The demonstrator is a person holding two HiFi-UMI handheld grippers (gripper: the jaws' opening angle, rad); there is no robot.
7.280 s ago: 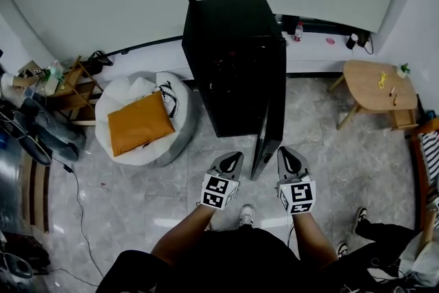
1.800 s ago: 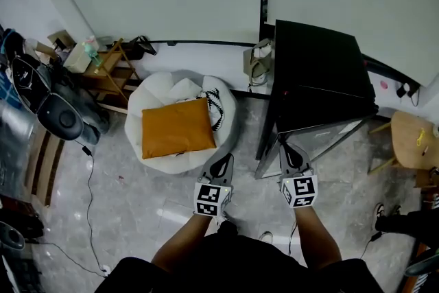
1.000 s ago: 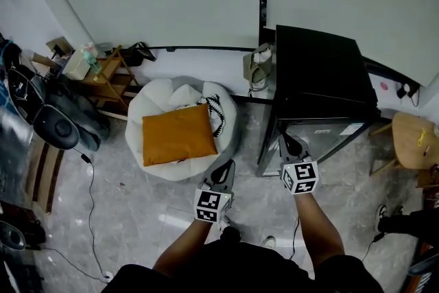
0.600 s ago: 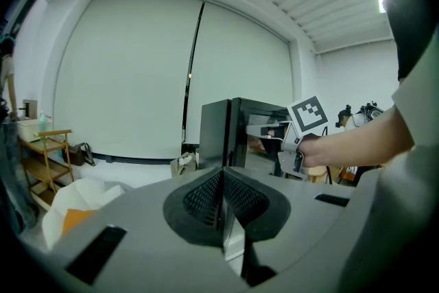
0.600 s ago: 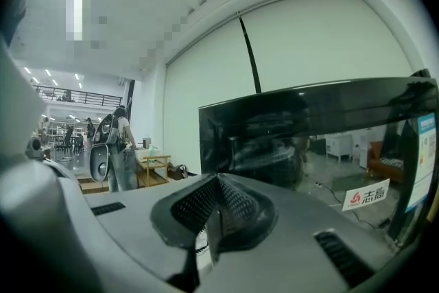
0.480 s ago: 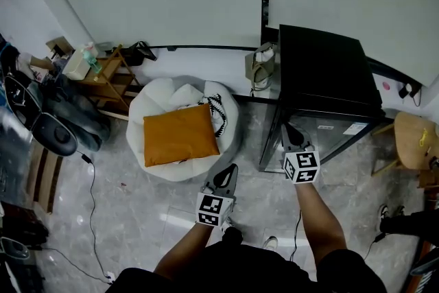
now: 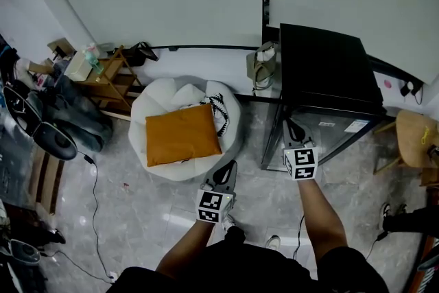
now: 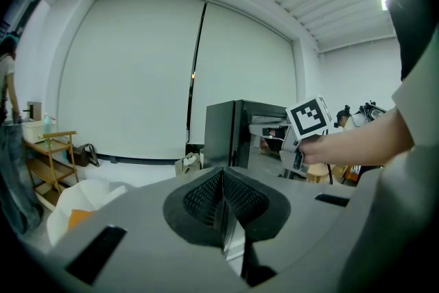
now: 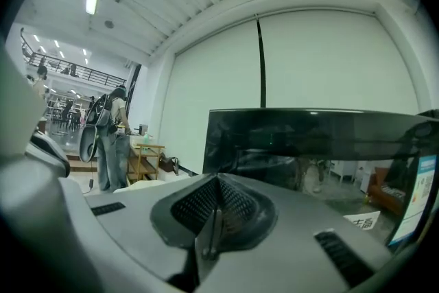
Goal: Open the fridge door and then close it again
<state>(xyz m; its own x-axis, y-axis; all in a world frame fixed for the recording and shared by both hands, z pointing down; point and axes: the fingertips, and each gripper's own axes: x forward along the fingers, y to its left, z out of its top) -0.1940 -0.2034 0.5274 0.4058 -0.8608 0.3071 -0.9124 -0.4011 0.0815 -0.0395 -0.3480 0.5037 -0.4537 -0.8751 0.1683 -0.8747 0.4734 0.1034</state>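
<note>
The black fridge (image 7: 328, 68) stands against the wall, and its glossy glass door (image 7: 333, 133) lies nearly flush with the body. My right gripper (image 7: 291, 127) is shut and empty, its tip at the door's front near the left edge. The dark door (image 9: 309, 147) fills the right gripper view just beyond the closed jaws of the right gripper (image 9: 216, 199). My left gripper (image 7: 227, 173) hovers over the floor to the fridge's left, shut on nothing. The left gripper view shows my left gripper (image 8: 222, 189), the fridge (image 8: 233, 134) and the right gripper's marker cube (image 8: 308, 118).
A white beanbag (image 7: 158, 101) with an orange cushion (image 7: 182, 135) sits left of the fridge. A bag (image 7: 260, 67) leans by the fridge's side. A wooden shelf (image 7: 106, 75) and luggage (image 7: 48, 123) are at the left, a round wooden table (image 7: 417, 139) at the right. A person (image 9: 113, 141) stands far left.
The fridge door has swung from ajar to nearly flush. My right gripper moved forward with it. The left gripper stayed in place.
</note>
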